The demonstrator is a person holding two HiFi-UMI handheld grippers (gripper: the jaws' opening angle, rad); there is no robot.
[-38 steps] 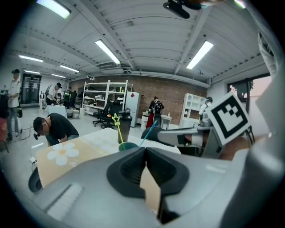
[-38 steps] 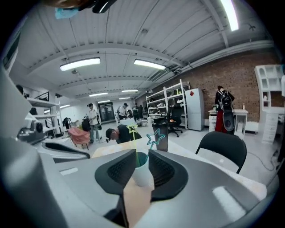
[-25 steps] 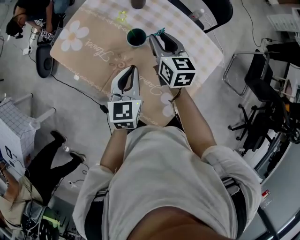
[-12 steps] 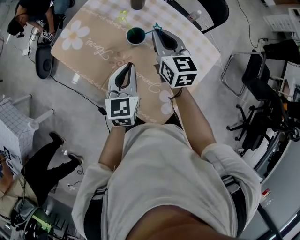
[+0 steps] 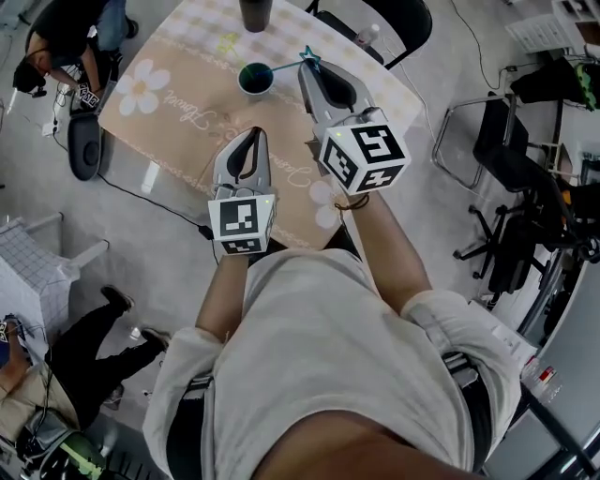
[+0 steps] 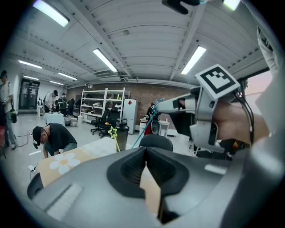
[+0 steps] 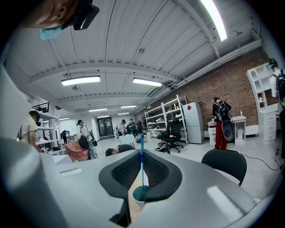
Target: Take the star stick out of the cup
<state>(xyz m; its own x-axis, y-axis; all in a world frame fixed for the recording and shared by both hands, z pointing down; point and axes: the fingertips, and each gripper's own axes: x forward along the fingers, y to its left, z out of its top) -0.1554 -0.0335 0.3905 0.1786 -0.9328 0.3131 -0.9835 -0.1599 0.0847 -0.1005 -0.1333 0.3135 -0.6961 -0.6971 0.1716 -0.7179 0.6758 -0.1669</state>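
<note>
A teal star stick (image 5: 285, 64) leans out of a dark green cup (image 5: 254, 78) on the floral table (image 5: 183, 117). My right gripper (image 5: 307, 67) is shut on the stick just below its star, to the right of the cup. In the right gripper view the blue-green stick (image 7: 142, 165) runs up between the closed jaws of that gripper (image 7: 141, 153), with the cup (image 7: 140, 195) below. My left gripper (image 5: 255, 134) hangs shut and empty over the table's near side, apart from the cup. The left gripper view shows those closed jaws (image 6: 145, 151) and the stick (image 6: 146, 127) beyond.
A yellow star stick (image 5: 228, 42) and a dark tumbler (image 5: 255, 13) are at the table's far side. A black chair (image 5: 398, 21) stands behind the table. A person (image 5: 61, 37) crouches at the left; more chairs (image 5: 511, 159) stand at the right.
My right gripper's jaws have closed on the star stick beside the cup. The left gripper has stayed shut in about the same place.
</note>
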